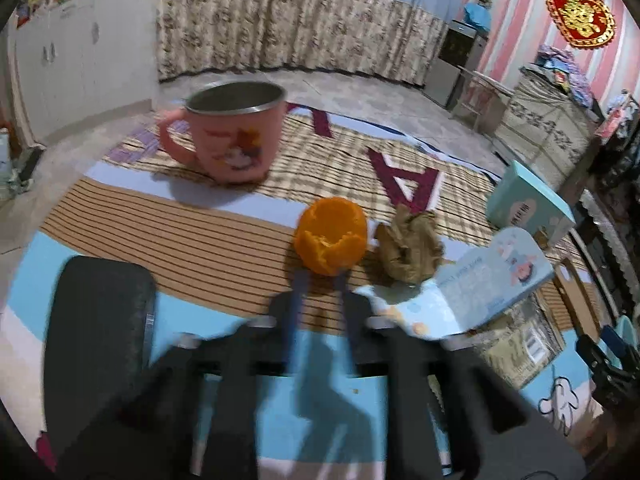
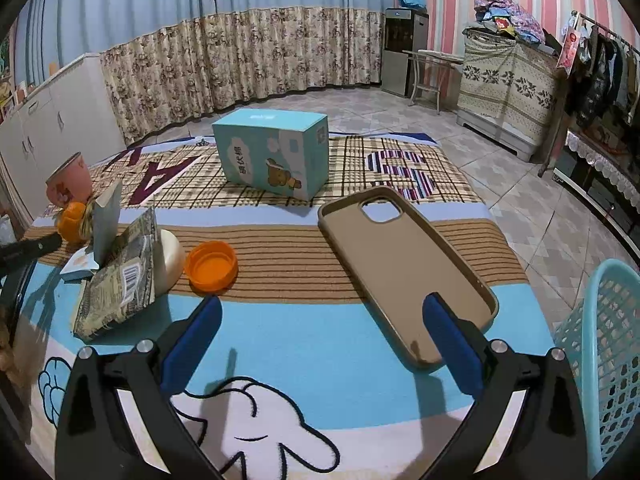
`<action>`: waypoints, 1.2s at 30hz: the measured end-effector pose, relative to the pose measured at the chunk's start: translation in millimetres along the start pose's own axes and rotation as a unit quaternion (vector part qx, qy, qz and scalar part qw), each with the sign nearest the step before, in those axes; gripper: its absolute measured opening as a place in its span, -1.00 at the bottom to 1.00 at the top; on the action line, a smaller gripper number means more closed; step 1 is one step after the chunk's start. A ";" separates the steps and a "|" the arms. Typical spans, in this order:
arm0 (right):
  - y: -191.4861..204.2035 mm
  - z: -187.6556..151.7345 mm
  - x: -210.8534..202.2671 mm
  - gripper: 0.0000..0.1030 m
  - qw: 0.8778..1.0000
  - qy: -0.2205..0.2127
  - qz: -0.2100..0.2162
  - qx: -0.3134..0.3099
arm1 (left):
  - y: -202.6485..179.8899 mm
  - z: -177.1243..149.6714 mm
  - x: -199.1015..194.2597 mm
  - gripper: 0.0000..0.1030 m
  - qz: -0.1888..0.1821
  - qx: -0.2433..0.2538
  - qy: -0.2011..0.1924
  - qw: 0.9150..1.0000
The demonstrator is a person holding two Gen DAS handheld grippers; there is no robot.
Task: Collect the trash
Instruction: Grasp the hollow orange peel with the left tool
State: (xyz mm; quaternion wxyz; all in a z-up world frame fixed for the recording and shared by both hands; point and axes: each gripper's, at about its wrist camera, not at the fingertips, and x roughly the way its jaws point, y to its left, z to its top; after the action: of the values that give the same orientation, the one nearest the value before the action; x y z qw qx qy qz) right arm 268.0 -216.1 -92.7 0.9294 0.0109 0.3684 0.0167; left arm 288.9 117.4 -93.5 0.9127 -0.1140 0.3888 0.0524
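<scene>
An orange peel [image 1: 331, 235] sits on the patterned cloth, held between the tips of my left gripper [image 1: 320, 280], which is shut on it. A crumpled brown paper ball [image 1: 408, 250] lies just right of the peel. A torn blue carton flap [image 1: 480, 284] and a crushed printed wrapper [image 2: 120, 280] lie beside it. My right gripper [image 2: 324, 320] is open and empty above the cloth's front part, between an orange bottle cap [image 2: 211, 266] and a tan phone case [image 2: 404, 268]. The peel also shows far left in the right wrist view [image 2: 72, 220].
A pink mug [image 1: 232, 132] stands behind the peel. A teal box [image 2: 276, 152] stands mid-table. A light blue plastic basket [image 2: 600, 360] is off the table's right edge. A cream roundish object [image 2: 170, 258] lies behind the wrapper.
</scene>
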 end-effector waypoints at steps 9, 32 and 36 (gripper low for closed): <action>-3.8 -3.5 -0.5 0.91 1.000 0.004 0.005 0.008 | 0.7 13.5 3.4 0.53 0.057 0.017 -0.036 0.998; 7.2 -7.2 7.1 0.91 1.000 0.020 0.002 -0.021 | -7.3 10.7 15.1 -0.39 0.016 0.056 -0.002 0.998; 17.6 -1.6 8.0 0.91 0.999 0.017 0.016 -0.029 | 2.5 9.8 -3.7 -0.39 0.014 0.042 -0.003 0.999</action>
State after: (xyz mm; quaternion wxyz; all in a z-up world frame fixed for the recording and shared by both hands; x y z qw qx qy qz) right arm 272.3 -198.1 -98.8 0.9225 -0.0107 0.3835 0.0424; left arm 292.8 122.2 -84.7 0.9171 -0.0704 0.3894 0.0492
